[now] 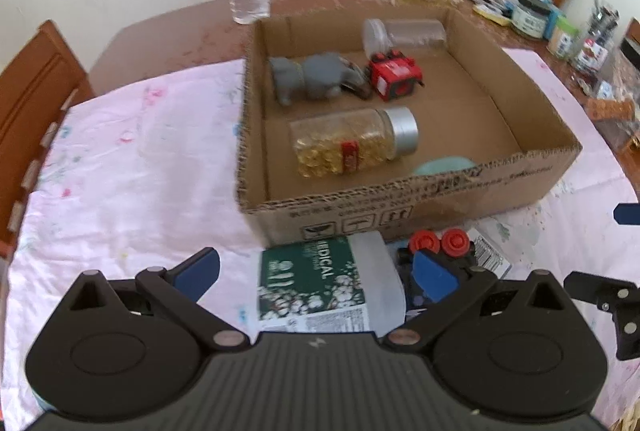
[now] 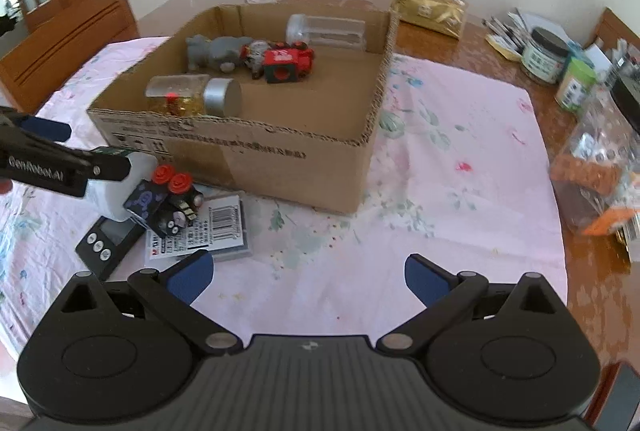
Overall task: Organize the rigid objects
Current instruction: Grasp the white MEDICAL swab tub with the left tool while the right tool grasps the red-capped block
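Left tongs (image 1: 316, 273) wide around medical box (image 1: 320, 283), right tongs (image 2: 308, 277) wide, empty

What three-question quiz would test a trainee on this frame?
1. True or false: the jar of yellow capsules stands upright in the cardboard box.
2. Which gripper frames the white bottle with the green label?
3. Name one item lying on the tablecloth outside the box.

Key:
1. False; it lies on its side.
2. The left gripper, jaws open around it; the right gripper is open over bare cloth.
3. The small black scale.
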Motion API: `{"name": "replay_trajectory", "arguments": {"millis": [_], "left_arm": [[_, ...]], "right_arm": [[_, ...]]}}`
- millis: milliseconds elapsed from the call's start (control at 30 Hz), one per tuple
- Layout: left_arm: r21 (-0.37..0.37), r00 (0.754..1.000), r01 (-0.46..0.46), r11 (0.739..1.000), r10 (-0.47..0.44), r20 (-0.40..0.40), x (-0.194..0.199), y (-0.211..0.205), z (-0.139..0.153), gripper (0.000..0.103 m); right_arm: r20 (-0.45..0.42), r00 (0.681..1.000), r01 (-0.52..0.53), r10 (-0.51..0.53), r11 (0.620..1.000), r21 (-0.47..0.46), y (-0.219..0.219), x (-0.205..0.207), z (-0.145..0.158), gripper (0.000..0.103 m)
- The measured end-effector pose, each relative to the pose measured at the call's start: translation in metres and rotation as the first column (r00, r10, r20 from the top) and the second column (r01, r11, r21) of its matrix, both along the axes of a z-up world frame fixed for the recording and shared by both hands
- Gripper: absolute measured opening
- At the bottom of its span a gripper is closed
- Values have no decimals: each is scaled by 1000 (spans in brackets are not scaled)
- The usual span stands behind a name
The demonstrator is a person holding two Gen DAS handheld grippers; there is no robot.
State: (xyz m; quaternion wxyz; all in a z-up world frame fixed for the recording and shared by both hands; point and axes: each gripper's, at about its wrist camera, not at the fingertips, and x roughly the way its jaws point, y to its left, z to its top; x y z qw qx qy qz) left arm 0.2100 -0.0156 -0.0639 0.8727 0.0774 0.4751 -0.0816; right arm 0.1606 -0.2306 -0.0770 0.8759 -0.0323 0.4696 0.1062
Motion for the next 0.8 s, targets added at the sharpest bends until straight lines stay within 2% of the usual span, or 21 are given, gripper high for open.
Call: {"name": "replay_trajectory", "arguments": {"millis": [167, 433, 633, 800], "left_arm": [[-14, 998, 60, 998, -61, -16, 7, 4, -12, 102], [-84, 992, 110, 990, -114, -52, 10, 40, -21, 102], [5, 990, 124, 992, -123, -64, 11, 64, -33, 102], [-43, 990, 103, 994, -106, -89, 14, 87, -40, 102]], "right_arm": [[-23, 999, 41, -42, 999, -20, 17, -2, -3, 103], [-35, 998, 43, -44, 999, -28, 61, 1, -4, 103], [-41, 997, 62, -63, 998, -23, 86, 5, -6, 103], [-44, 994, 98, -98, 995, 0, 101, 15, -14, 103]]}}
